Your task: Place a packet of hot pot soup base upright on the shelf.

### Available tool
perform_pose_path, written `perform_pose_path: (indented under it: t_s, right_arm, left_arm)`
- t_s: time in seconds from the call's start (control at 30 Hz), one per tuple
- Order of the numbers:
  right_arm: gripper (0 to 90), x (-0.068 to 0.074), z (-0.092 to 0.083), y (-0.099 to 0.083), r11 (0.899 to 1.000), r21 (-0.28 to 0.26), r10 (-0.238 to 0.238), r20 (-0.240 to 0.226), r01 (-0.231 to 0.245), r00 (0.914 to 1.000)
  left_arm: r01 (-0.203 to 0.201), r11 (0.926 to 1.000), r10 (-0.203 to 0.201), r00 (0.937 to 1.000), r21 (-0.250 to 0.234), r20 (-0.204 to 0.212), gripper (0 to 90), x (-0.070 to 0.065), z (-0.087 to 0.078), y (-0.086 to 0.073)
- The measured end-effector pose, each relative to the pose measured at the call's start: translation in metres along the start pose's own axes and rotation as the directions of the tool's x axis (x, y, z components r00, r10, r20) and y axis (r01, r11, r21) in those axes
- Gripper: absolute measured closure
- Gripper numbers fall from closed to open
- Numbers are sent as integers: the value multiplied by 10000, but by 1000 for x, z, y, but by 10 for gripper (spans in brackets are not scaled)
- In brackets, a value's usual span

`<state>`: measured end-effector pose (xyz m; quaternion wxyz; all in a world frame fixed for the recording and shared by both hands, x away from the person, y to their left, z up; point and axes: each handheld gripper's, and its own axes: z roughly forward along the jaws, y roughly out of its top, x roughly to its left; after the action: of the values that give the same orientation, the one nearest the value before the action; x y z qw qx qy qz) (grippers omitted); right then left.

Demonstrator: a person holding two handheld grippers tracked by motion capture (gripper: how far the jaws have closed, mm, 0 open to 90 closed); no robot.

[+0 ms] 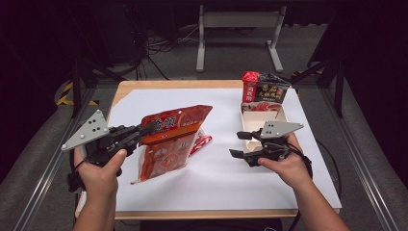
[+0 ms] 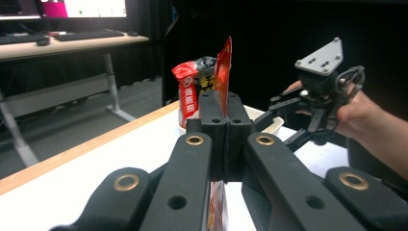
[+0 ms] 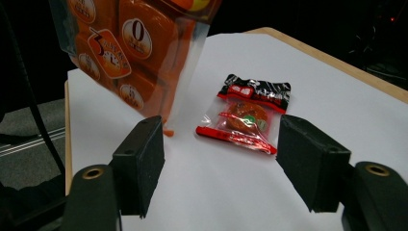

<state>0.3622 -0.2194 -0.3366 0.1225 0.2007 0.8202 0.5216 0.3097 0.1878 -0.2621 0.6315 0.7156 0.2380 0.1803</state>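
Fingers, left gripper (image 1: 144, 129): clamped on top edge of orange snack bag (image 1: 169, 142); bag edge visible pinched between the black pads (image 2: 211, 115) in left gripper view.
Fingers, right gripper (image 1: 239, 144): spread wide, nothing between them; both pads (image 3: 144, 159) clear of the sheet in right gripper view.
Orange snack bag: centre-left of high view, hanging from left gripper, lower end touching or just above white sheet (image 1: 226, 168); cannot tell which.
Small sachet (image 3: 245, 118): red-and-black wrapper, lying flat on white sheet, centre of right gripper view, framed between the open jaws but well ahead of them; in high view partly hidden just right of orange bag.
Tray (image 1: 250, 126): cream, upper right of high view, just behind right gripper; contents not readable.
Red-black packet (image 1: 263, 91): upright at far end of tray.
Done, judged: large bag lifted and held up; one sachet out on the sheet.
Left, judged: sachet not yet gripped; likely next to close right gripper on it and carry it to tray.
Progress, judged: early to middle.
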Motion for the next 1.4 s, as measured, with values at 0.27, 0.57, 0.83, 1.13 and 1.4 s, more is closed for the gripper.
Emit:
perform_pose_path:
  t_s: [0.27, 0.57, 0.83, 1.13, 1.4]
  right_arm:
    - [287, 7, 17, 8, 9985, -411, -387, -411, 370, 9984]
    - [263, 5, 21, 12, 9936, -627, -963, -414, 936, 9945]
    - [225, 3, 17, 10, 9931, -895, -836, -904, 755, 9924]
    - [226, 3, 20, 9, 9924, -1065, -746, -1294, 609, 9888]
    - [253, 1, 22, 7, 9872, -1483, -841, -1681, 592, 9822]
  left_arm:
    - [-159, 9999, 160, 9984, -20, 538, 900, -10, 15, 8]
    - [-407, 9991, 416, 9935, -100, 1063, 900, -21, 35, 16]
    - [-412, 9991, 427, 9876, -129, 1508, 900, -27, 46, 19]
    - [-427, 9990, 446, 9813, -138, 1872, 900, -33, 60, 19]
    - [-357, 9991, 394, 9801, -220, 1947, 900, -33, 65, 18]
